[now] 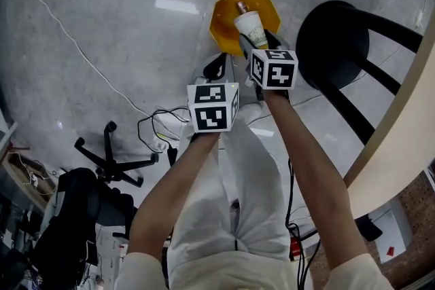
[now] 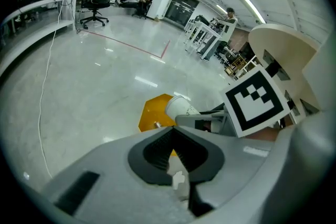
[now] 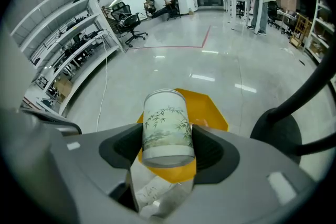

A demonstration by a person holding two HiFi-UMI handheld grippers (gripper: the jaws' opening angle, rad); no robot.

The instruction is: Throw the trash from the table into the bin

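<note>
Two claws by the yellow bin: right claw, above it, clamps a paper cup; left claw, just beside it, is closed.

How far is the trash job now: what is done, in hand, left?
Done: a small item lies in the yellow octagonal bin. In hand: the right tool grips a bamboo-printed paper cup above it. Left: releasing it; the table top is out of view.

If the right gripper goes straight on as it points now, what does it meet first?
Probably the yellow bin, right beyond the paper cup that the right gripper holds; depth unclear.
</note>
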